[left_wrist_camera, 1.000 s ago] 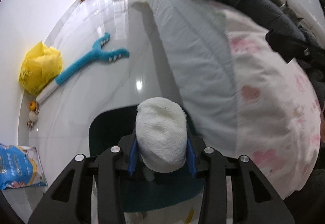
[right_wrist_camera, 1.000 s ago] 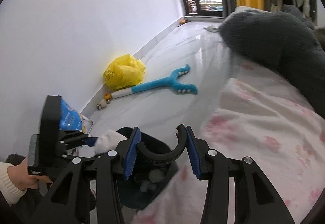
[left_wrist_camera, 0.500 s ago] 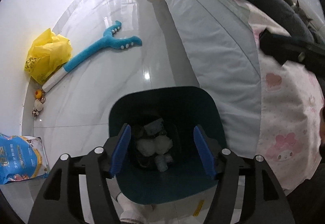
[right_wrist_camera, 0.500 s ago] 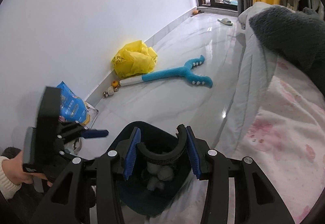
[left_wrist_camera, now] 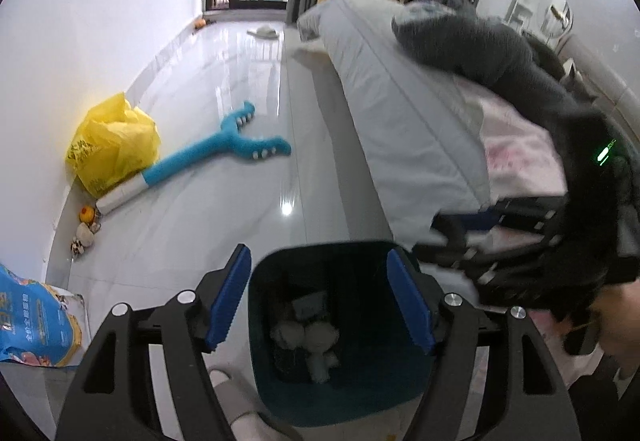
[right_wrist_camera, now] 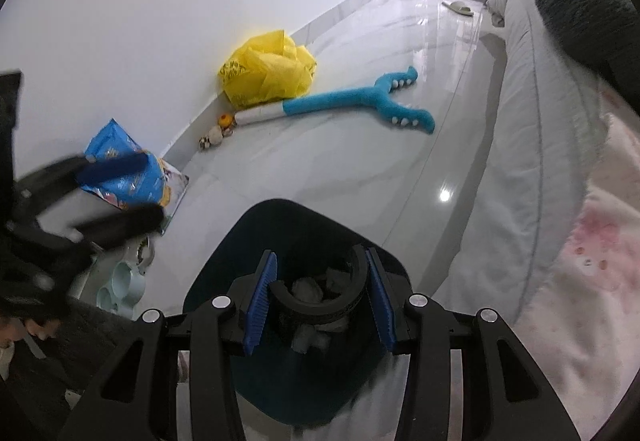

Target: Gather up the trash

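Note:
A dark teal trash bin (left_wrist_camera: pixel 360 393) stands on the floor beside the bed, with white crumpled tissues (left_wrist_camera: pixel 316 337) inside. My left gripper (left_wrist_camera: pixel 320 297) is open and empty just above the bin's mouth. My right gripper (right_wrist_camera: pixel 320 295) is shut on a black curved ring piece (right_wrist_camera: pixel 320 303), also held over the bin (right_wrist_camera: pixel 280 225); tissues (right_wrist_camera: pixel 308 289) show below it. The right gripper appears blurred at the right of the left wrist view (left_wrist_camera: pixel 520 249). The left gripper shows blurred at the left of the right wrist view (right_wrist_camera: pixel 80 201).
A bed (left_wrist_camera: pixel 400 113) with a pink sheet and dark grey blanket (left_wrist_camera: pixel 480 45) fills the right. On the glossy floor lie a blue plush toy (left_wrist_camera: pixel 224 153), a yellow plastic bag (left_wrist_camera: pixel 112 145), a blue bag (left_wrist_camera: pixel 32 321) and small toys (left_wrist_camera: pixel 86 225) along the white wall.
My left gripper opened and let the white tissue wad fall into the bin, then lifted back. My right gripper moved over the bin, still holding the black ring.

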Motion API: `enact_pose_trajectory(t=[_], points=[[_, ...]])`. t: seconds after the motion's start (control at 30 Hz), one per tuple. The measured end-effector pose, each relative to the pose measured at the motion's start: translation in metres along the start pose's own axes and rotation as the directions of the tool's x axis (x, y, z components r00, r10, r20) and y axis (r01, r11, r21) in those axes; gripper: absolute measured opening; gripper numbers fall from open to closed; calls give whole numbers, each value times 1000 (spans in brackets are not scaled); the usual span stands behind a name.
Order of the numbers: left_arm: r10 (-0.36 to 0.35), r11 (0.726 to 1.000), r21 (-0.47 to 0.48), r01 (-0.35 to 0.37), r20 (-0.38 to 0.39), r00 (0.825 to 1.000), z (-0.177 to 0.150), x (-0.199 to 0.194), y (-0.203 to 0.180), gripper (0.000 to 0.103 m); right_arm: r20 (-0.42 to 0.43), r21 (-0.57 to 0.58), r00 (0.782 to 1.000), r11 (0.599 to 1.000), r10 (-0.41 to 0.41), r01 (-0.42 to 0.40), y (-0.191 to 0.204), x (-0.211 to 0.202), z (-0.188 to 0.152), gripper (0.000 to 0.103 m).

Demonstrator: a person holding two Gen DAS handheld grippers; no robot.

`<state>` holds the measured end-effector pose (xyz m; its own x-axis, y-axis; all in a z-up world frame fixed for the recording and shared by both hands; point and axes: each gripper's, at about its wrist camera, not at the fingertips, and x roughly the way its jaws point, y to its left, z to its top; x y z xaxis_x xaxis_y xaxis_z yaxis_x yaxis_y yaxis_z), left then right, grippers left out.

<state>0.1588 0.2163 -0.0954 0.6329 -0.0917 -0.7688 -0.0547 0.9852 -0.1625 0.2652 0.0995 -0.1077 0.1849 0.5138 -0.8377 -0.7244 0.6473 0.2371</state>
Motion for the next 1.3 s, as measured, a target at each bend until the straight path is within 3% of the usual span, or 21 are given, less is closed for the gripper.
enact_pose_trajectory(t=[0.33,0.4,0.6,0.83,1.03,1.3], points=[[2,1000,-12,0,149,989,19,-38,-2,75,-106,-27,994,1000,-4,1,14,32,-11,47],[-12,1000,-16,15,160,987,21,-44,-4,75,-129,-36,992,999,4,-9,19,39,-16,63],[5,1000,13,-8,210,978,24,-70,-16,78,-135,-66,991,998,-13,4,28,37,-26,72],[47,999,-30,-41,255,966,26,-93,-31,87,-62,-34,998,999,17,-19,18,-9,-32,76],[91,995,19,-101,289,953,12,-115,-72,98,51,-23,999,1000,15,-14,7,-68,-36,84],[150,988,-20,-152,300,942,2,-123,-120,99,173,26,985,1000,-5,1,-31,-140,-54,90]])
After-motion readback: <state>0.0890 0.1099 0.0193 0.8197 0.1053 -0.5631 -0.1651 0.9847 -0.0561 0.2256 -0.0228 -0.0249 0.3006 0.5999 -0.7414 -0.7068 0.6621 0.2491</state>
